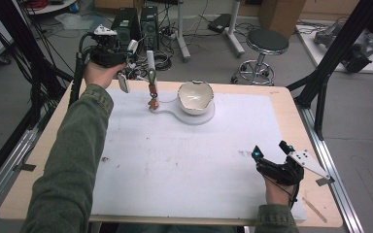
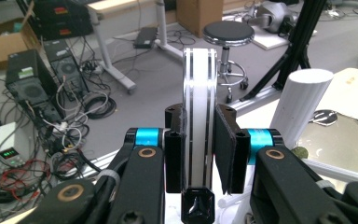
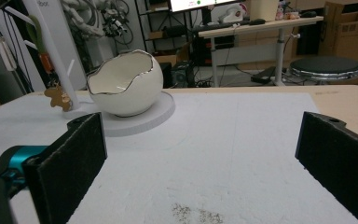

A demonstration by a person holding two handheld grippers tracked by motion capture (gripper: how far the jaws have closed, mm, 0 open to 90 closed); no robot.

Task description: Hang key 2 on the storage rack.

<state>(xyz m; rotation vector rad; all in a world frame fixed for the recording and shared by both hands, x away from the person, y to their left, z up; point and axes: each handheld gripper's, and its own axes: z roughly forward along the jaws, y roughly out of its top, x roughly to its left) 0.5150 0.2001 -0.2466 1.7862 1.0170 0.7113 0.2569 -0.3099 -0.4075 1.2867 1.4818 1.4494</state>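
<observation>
White foam board (image 1: pixel 184 165) covers most of a pale wooden table (image 1: pixel 291 104), leaving bare strips along the right and near edges. At upper left of the high view, past the table's far left corner, the left gripper (image 1: pixel 126 73) is clenched on a thin white disc (image 2: pixel 198 116). In the left gripper view the disc stands on edge between the pads, its long axis running straight up the middle of the frame, its rim facing the camera. Just right of it rises a white post (image 2: pixel 303 105); from that post, in the high view, hang small brown trinkets (image 1: pixel 152 97). Beside the post, at upper centre, a cracked-egg-shaped white bowl (image 1: pixel 195 97) sits on a round white base (image 1: pixel 209 116), mouth upward. At lower right the right gripper (image 1: pixel 272 150) rests near the board's edge, jaws spread wide with nothing between them. Broad open board lies between the two hands, marked by a few brown specks (image 3: pixel 196 214).
</observation>
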